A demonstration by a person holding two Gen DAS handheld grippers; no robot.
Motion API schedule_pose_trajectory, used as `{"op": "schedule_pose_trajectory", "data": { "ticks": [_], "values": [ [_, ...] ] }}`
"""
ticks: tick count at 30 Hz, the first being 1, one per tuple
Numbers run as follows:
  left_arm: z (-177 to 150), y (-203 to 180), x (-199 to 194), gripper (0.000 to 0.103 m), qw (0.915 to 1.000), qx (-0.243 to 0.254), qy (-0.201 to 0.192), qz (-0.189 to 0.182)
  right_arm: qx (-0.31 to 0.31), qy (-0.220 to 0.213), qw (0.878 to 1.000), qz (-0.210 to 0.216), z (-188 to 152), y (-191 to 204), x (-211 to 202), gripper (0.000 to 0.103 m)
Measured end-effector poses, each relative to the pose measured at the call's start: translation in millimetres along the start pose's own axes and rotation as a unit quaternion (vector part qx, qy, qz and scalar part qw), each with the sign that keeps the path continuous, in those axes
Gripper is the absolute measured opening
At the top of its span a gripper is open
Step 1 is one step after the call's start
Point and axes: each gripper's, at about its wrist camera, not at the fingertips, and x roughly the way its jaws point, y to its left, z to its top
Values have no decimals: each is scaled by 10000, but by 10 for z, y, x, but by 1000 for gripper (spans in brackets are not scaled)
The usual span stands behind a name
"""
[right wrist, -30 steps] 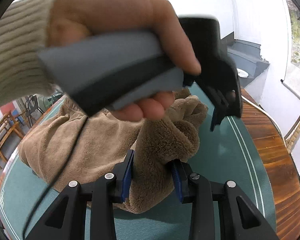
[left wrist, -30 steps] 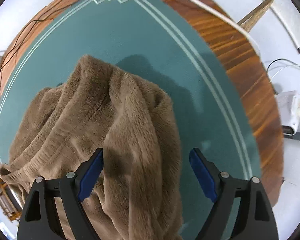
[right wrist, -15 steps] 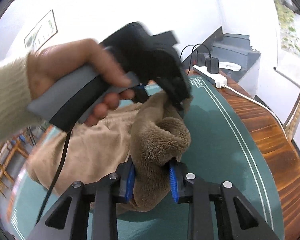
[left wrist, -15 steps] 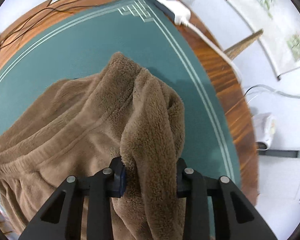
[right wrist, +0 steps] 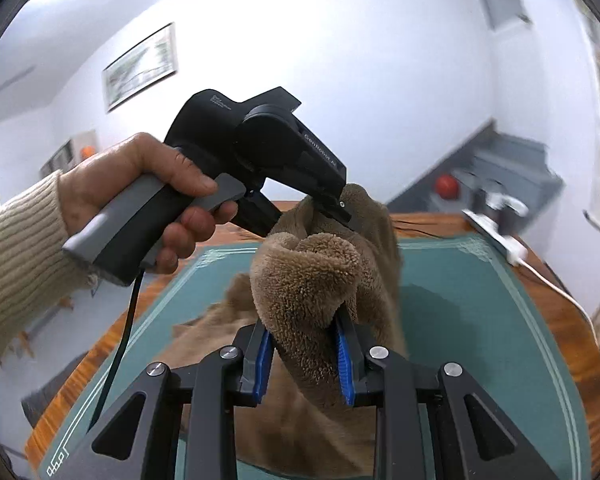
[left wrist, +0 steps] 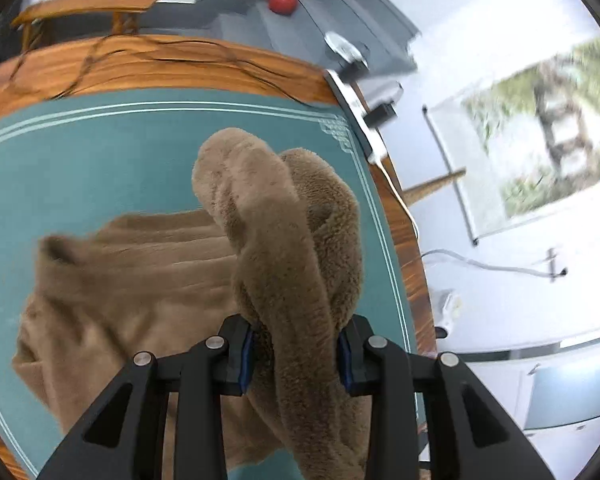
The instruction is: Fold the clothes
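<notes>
The brown garment (left wrist: 148,288) blurs at its left edge; its lower folds vanish behind the left tongs (left wrist: 296,354).

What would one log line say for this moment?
left hand-held gripper: shut on brown fleece garment | right hand-held gripper: shut on garment | green mat: beneath

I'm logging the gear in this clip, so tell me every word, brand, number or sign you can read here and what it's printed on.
"GenRobot AI", as best it reads: on the side of the left gripper, the black body held by the hand.
Small pale print on top of that same body: too small to read.
Framed picture on the wall: no legible text.
Brown fleece garment, green mat, right gripper: no text visible.
</notes>
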Motion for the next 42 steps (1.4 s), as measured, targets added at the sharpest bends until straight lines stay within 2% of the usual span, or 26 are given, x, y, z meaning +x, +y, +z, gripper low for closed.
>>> {"op": "schedule_pose_trajectory", "data": {
  "ticks": [4,10,16,19,21,22,23,24,25,28,31,33,36,38,40,42],
  "values": [
    [-221,770,-405,36,9990,-289,-226,-265,-406,204,9984,331,-81,681,258,29],
    [-522,1693,-449,36,9951,-818,-341,-428,-890,719,9916,601,-384,1339,734,29],
    [-760,2272,-331,36,9887,-1248,-451,-700,-1281,1284,9818,569,-744,1603,1103,29],
    [-862,2410,-240,42,9859,-1389,-498,-787,-1429,1400,9783,532,-859,1650,1170,29],
    [-913,2473,-207,54,9844,-1479,-556,-773,-1527,1466,9760,511,-908,1681,1211,31],
    [-937,2502,-192,63,9837,-1521,-583,-767,-1554,1483,9752,537,-912,1684,1222,37],
    [-944,2509,-193,65,9836,-1525,-588,-760,-1577,1520,9736,640,-896,1698,1219,45],
    [-951,2515,-195,66,9836,-1530,-592,-753,-1599,1558,9719,743,-881,1711,1216,60],
    [-958,2522,-197,67,9835,-1534,-597,-747,-1622,1595,9701,847,-865,1725,1213,67],
    [-967,2479,-286,70,9856,-1472,-612,-565,-1628,1593,9681,1045,-805,1724,1082,69],
    [-1001,2376,-471,70,9880,-1323,-711,-350,-1252,1325,9766,1144,-677,1519,783,69],
    [-1053,2292,-632,73,9886,-1234,-819,-270,-958,1122,9860,777,-622,1260,568,69],
    [-1265,2132,-853,79,9877,-1122,-993,-454,-531,1037,9932,46,-658,809,357,77],
    [-1410,2007,-938,80,9882,-991,-1018,-577,-311,1273,9909,-315,-791,529,347,78],
    [-1542,1875,-893,80,9914,-853,-858,-508,-109,1667,9843,-566,-961,291,411,78],
    [-1666,1769,-809,80,9939,-762,-678,-424,66,1860,9809,-564,-1057,165,458,78]
  ]
}}
